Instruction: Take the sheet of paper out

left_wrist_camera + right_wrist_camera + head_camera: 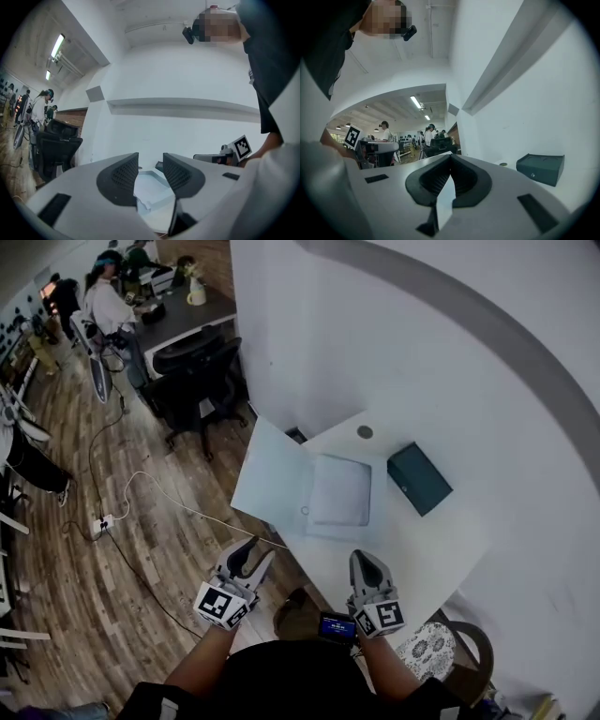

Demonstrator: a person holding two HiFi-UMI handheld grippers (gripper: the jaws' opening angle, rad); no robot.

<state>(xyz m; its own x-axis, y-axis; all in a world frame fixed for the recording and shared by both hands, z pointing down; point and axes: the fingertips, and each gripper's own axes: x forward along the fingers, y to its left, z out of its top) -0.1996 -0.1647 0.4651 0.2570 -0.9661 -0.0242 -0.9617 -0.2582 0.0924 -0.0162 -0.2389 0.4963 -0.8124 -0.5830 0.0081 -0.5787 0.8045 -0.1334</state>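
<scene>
An open white folder (272,474) lies on the white table (422,549), and a pale sheet (339,491) rests on its right half. My left gripper (257,551) hovers off the table's front left edge, short of the folder. Its jaws are open and empty, and the folder (150,187) shows through the gap in the left gripper view (150,164). My right gripper (364,559) is over the table's front edge, below the folder and apart from it. Its jaws (450,161) are shut; a white sliver shows low between them, and I cannot tell what it is.
A dark green box (419,478) sits on the table right of the folder, also in the right gripper view (540,168). A white wall runs behind the table. Black office chairs (197,381), a floor cable with a power strip (103,521) and people at a desk are at the left.
</scene>
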